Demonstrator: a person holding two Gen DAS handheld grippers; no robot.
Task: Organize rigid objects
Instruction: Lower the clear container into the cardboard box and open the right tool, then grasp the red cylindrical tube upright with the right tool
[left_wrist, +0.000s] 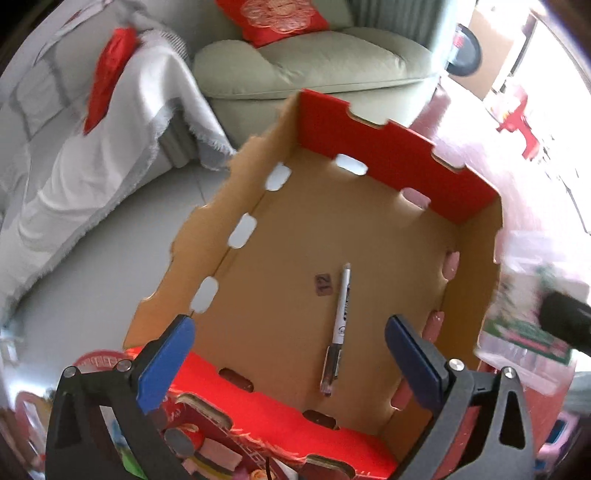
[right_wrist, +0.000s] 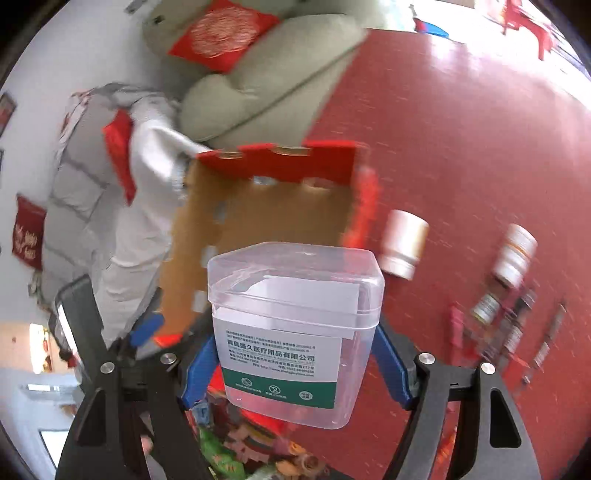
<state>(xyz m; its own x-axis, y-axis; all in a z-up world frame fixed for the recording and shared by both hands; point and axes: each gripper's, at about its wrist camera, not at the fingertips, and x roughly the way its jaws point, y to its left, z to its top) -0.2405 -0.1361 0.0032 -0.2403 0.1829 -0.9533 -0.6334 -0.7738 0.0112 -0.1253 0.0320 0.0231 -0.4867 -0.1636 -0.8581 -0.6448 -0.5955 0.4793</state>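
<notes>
The open brown cardboard box with red walls (left_wrist: 369, 236) sits on the red table (right_wrist: 461, 129), its left side at the table edge above the pale floor. One white-and-black pen (left_wrist: 338, 328) lies alone on its bare bottom. The left gripper (left_wrist: 290, 363) hovers over the near wall, blue fingers spread, holding nothing. The right gripper (right_wrist: 295, 365) pinches one clear lidded plastic container (right_wrist: 295, 321) just before the box. Two white bottles (right_wrist: 402, 243) lie right of the box.
</notes>
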